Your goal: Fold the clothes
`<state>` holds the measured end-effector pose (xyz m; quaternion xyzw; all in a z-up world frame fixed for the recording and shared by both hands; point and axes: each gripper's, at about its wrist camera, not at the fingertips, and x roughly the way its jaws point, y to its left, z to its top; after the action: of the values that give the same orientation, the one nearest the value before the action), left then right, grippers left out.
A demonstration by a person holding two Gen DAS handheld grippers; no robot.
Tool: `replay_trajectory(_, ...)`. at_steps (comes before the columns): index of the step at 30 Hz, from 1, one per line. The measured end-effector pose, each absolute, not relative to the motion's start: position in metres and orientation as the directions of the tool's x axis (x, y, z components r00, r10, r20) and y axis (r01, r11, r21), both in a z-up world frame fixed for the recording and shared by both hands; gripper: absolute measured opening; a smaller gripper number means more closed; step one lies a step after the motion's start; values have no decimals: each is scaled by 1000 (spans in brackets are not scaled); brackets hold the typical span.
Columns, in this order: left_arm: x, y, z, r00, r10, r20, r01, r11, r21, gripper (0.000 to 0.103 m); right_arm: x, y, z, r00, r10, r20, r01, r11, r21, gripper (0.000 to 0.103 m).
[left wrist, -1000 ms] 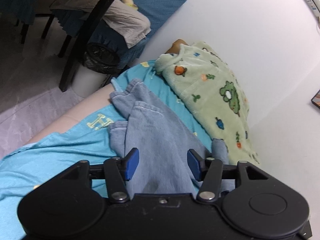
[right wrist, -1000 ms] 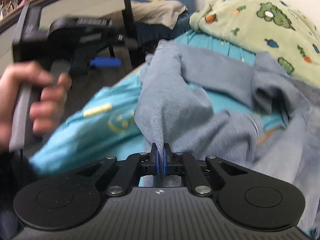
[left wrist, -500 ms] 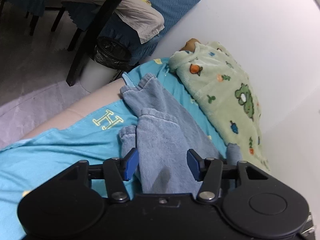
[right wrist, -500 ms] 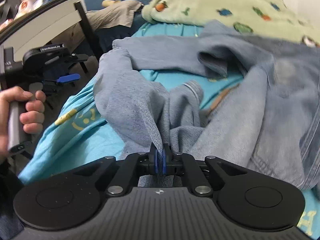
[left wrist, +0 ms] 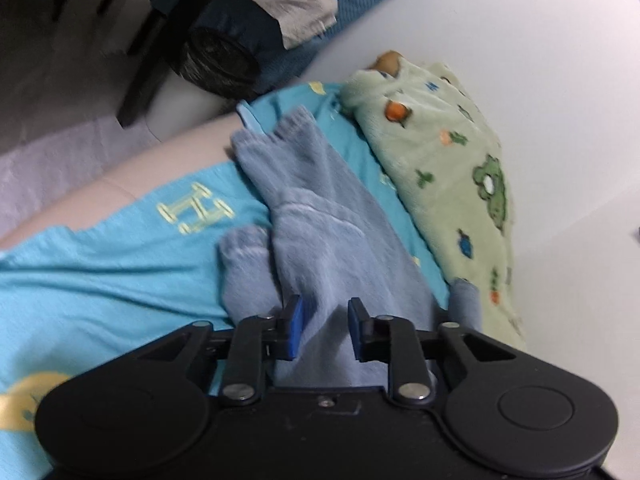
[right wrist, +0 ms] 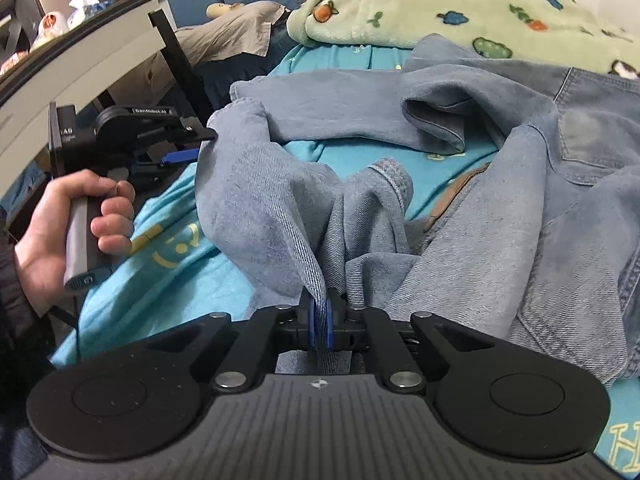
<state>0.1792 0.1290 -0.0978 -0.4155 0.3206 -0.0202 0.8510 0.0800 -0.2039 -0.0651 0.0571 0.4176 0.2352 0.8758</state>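
Denim, pale blue: the jeans [right wrist: 460, 216] lie crumpled on a turquoise sheet [left wrist: 100, 272] that covers the bed. In the right wrist view the right gripper [right wrist: 320, 322] has its blue pads pressed together on a bunched fold of the jeans, the cloth rising from the jaws toward 12 o'clock and spreading into one leg that runs off to 10 o'clock. The waist and a back pocket sit at 2 o'clock.

In the left wrist view the left gripper [left wrist: 323, 328] has its jaws partly apart, a clear gap between the pads, with jeans cloth lying in that gap; neither pad presses it. The leg stretches from the jaws up toward 11 o'clock, its hem near the sheet's edge. From the right view, a hand [right wrist: 60, 232] holds that gripper's handle at 9 o'clock, its tip touching the edge of the leg.

A green blanket [left wrist: 452, 184] printed with frogs lies beside the jeans, along the wall [left wrist: 520, 40], at 1 o'clock.
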Motion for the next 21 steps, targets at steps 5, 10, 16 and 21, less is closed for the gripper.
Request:
replay_trajectory(5, 174, 136, -97, 790, -211, -576, -322, 657, -682, 23, 79, -200, -64, 544, 457, -704, -370, 884, 287, 5)
replay_trajectory(10, 178, 138, -102, 788, -269, -554, -297, 621, -725, 24, 80, -199, -65, 543, 456, -705, -371, 883, 286, 5)
replay_trajectory(16, 188, 132, -112, 770, -301, -563, -293, 617, -731, 27, 80, -196, -65, 544, 458, -703, -379, 882, 281, 7)
replay_trajectory(21, 195, 136, -116, 783, -295, -548, -291, 605, -741, 19, 79, -190, -65, 543, 464, -700, -405, 875, 266, 10)
